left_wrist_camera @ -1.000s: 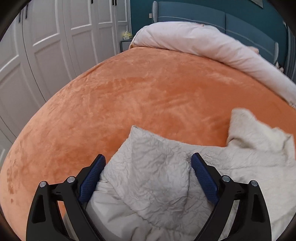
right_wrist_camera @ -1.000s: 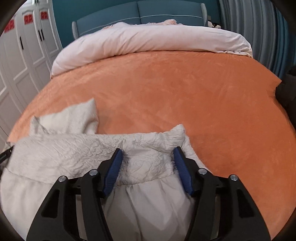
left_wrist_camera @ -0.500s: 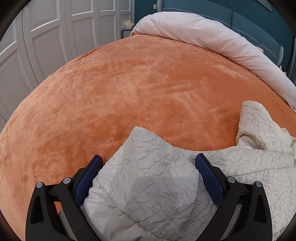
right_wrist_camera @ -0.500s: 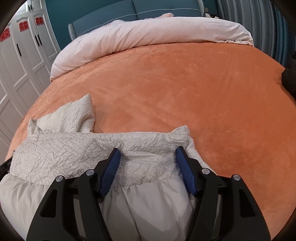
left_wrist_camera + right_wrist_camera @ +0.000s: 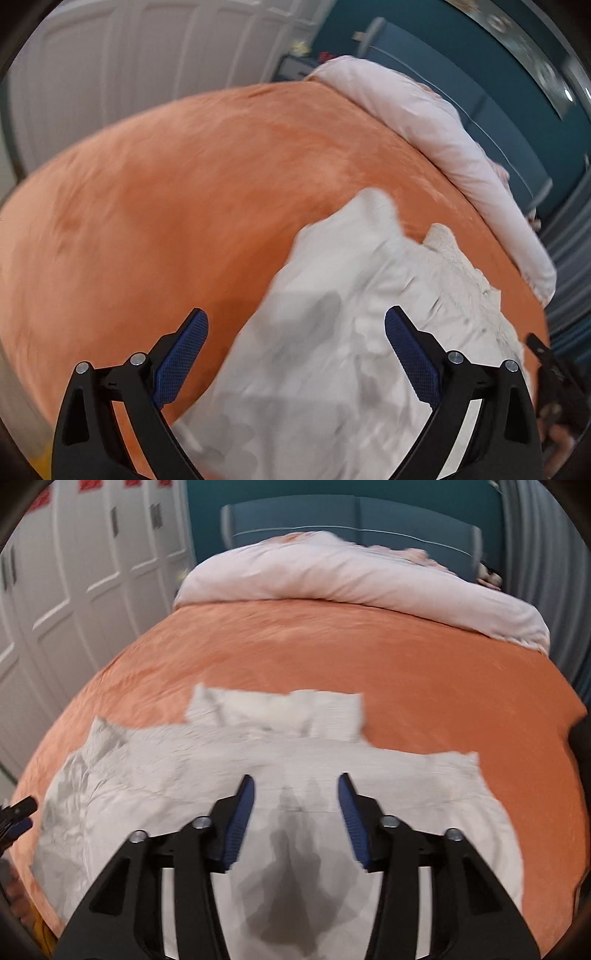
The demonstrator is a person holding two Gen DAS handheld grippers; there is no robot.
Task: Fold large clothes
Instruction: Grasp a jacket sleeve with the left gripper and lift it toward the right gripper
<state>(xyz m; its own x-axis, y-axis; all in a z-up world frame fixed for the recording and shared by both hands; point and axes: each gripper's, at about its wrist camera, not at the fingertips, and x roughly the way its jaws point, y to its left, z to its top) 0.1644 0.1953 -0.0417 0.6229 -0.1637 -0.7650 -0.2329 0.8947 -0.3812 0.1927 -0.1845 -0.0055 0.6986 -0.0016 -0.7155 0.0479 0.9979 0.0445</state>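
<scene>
We look down along both grippers at a bed covered by an orange blanket [image 5: 406,672], broad and flat enough to serve as our folding surface. At its far end lies a rolled pale pink duvet [image 5: 351,576], well clear. The cream crinkled garment [image 5: 221,760] is spread directly beneath and ahead of us, collar away, so the next fold looks reachable. The right gripper [image 5: 295,794] has just been closing, jaws apart over cloth, gripping nothing. The left gripper [image 5: 295,332] hangs wide open above the garment's edge.
</scene>
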